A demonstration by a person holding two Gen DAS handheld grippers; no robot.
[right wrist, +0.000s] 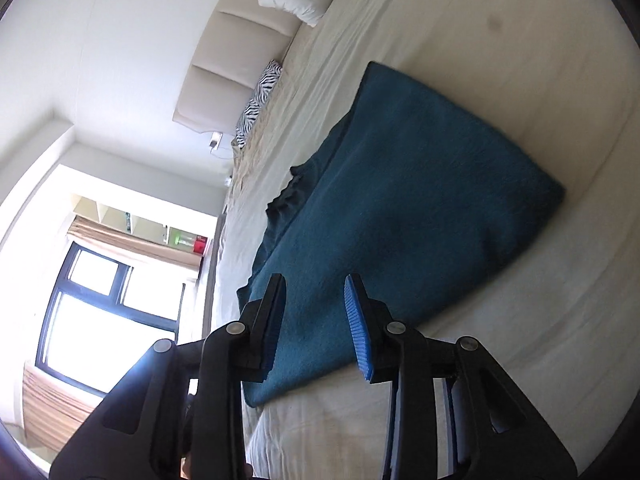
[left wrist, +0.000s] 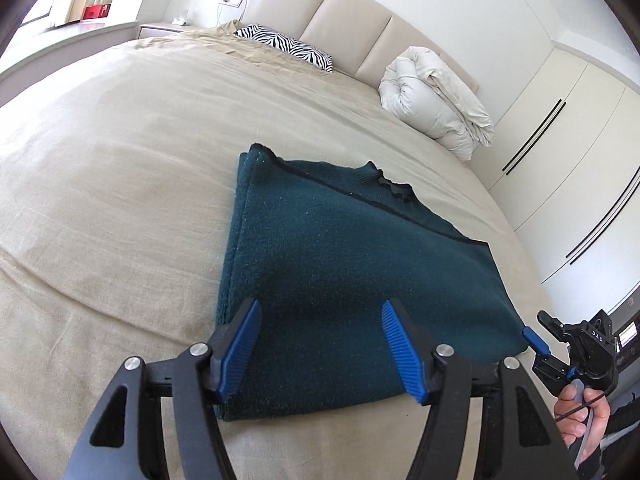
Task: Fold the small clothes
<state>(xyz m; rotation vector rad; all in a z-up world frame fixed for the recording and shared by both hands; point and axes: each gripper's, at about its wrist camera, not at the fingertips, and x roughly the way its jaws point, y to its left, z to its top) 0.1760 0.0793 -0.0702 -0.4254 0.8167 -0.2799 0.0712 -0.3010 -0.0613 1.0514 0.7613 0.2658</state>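
A dark teal knitted top [left wrist: 340, 260] lies folded flat on the beige bed sheet [left wrist: 120, 200], its ruffled collar at the far edge. My left gripper [left wrist: 320, 310] hovers over the top's near edge, jaws apart, with no cloth pinched between the blue pads. In the right wrist view the same top [right wrist: 420, 200] lies in front of my right gripper [right wrist: 316, 284], which is open over the near edge with nothing gripped. The right gripper [left wrist: 536, 340] also appears in the left wrist view at the top's right corner, held by a hand [left wrist: 580, 412].
A zebra-print pillow [left wrist: 284, 46] and a bundled cream duvet [left wrist: 436, 100] lie against the padded headboard [left wrist: 340, 12]. White wardrobe doors [left wrist: 560, 140] stand to the right of the bed. A window [right wrist: 92, 300] is on the far side of the bed.
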